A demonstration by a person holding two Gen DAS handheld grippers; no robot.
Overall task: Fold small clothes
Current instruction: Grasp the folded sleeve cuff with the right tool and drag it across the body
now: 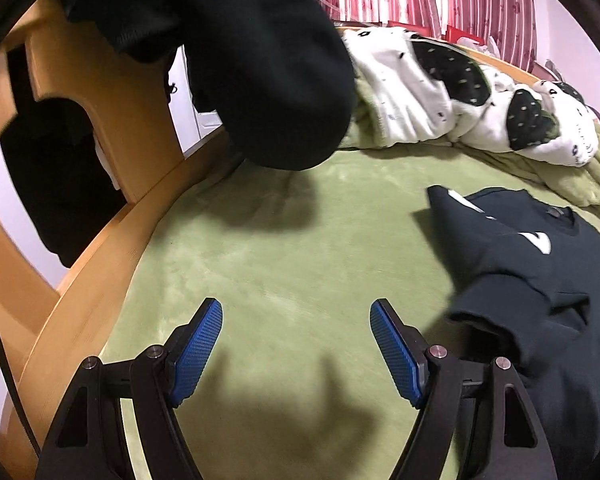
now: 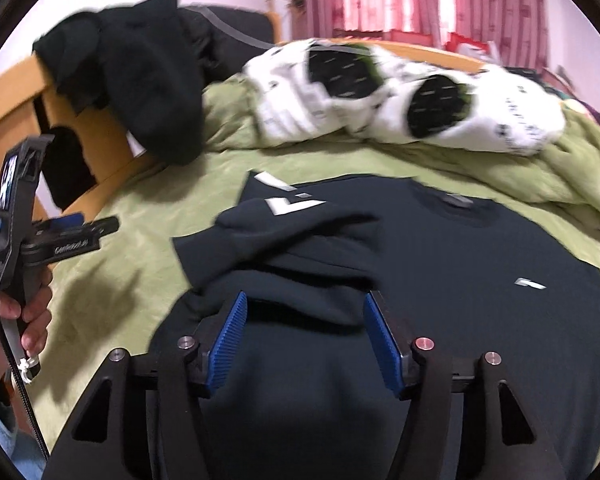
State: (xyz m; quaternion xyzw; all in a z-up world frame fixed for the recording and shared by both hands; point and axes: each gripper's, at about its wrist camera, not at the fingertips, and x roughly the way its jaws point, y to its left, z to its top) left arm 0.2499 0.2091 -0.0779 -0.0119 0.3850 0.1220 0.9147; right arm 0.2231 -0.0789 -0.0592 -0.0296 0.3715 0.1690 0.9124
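One dark navy sweatshirt lay flat on the green bed cover, one sleeve folded across its chest. The right gripper hovered over the sweatshirt's lower part, jaws spread and holding nothing, fabric showing between them. The left gripper stood just left of the sweatshirt over bare cover, jaws likewise released. Beyond the sweatshirt lay one white-and-black blanket; one black garment hung on the wooden bed frame.

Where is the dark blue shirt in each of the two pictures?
Left wrist view: the dark blue shirt lies at the right edge, on the green blanket.
Right wrist view: it fills the middle and right, ahead of the right gripper.
Shared landmark: the white and black spotted bedding behind it.
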